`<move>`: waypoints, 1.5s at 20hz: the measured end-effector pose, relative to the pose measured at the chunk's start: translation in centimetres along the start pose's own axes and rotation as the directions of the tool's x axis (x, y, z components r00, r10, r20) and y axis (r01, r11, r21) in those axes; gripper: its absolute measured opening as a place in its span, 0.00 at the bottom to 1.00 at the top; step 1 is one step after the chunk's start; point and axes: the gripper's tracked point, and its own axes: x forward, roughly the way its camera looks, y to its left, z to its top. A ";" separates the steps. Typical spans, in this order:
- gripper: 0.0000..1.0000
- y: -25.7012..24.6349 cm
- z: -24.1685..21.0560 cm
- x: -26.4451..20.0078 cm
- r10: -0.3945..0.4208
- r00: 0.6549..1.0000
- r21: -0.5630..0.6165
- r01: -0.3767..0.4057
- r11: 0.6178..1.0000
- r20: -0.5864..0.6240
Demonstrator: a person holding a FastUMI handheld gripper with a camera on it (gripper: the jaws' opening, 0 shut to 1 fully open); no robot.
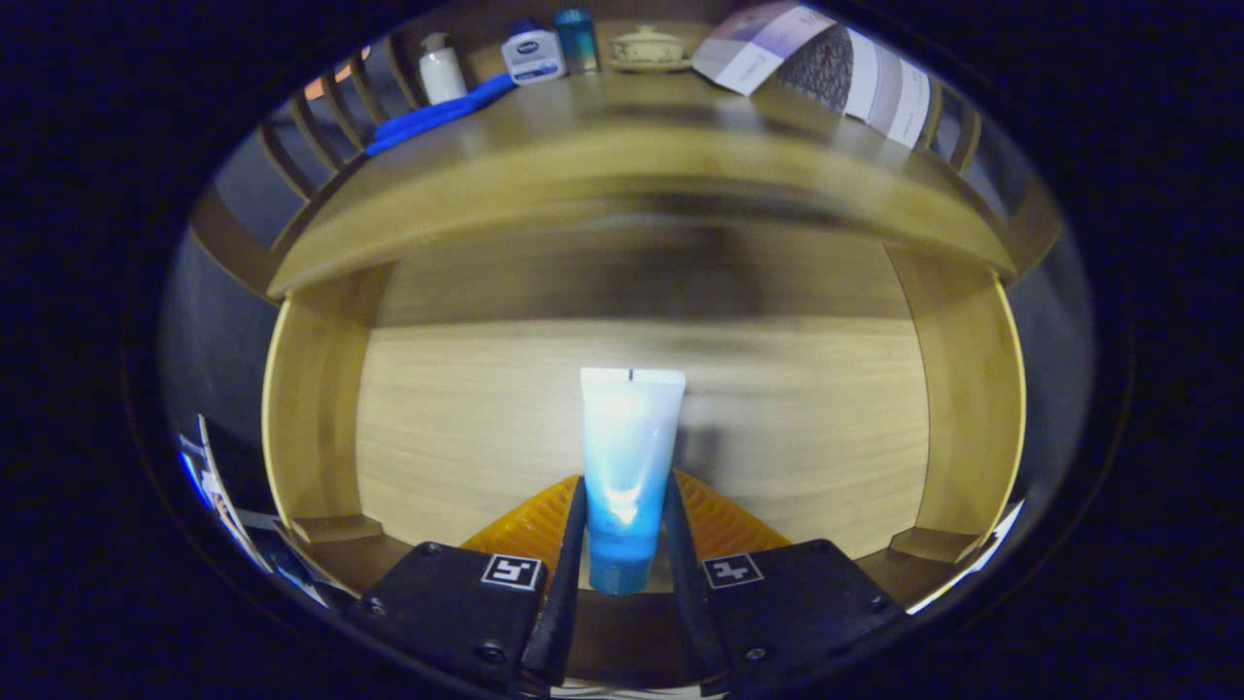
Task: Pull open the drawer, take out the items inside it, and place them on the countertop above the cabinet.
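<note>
**One tube gripped above the open drawer**

Gripper view: both fingers [583, 544] press against the sides of a tube [630, 457], so the gripper [624, 544] is nearly closed around it. The tube is white at its flat crimped end, which points away from the camera, and blue at its cap end, nearest the camera. Below and beyond it lies the open wooden drawer [311, 408], its pale floor bare around the tube. Past the drawer is the countertop [622, 146]. On it stand a white bottle [442, 73], a white and blue jar [533, 55], a blue can [576, 39], a lidded pot [646, 49], a blue cloth [437, 117] and folded papers [826, 73].
</note>
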 end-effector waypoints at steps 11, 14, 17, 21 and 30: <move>0.47 3.0 4.8 -8.5 0.069 0.985 -0.099 -0.054 0.994 0.157; 0.47 3.1 7.6 -9.6 0.067 0.976 -0.096 -0.048 0.994 0.205; 0.46 2.6 10.6 -10.0 0.026 0.967 -0.078 -0.007 0.997 0.253; 0.46 2.5 13.9 -9.2 0.008 0.955 -0.066 0.013 0.998 0.298; 0.47 1.6 18.8 -5.0 -0.056 0.937 -0.044 0.076 0.996 0.345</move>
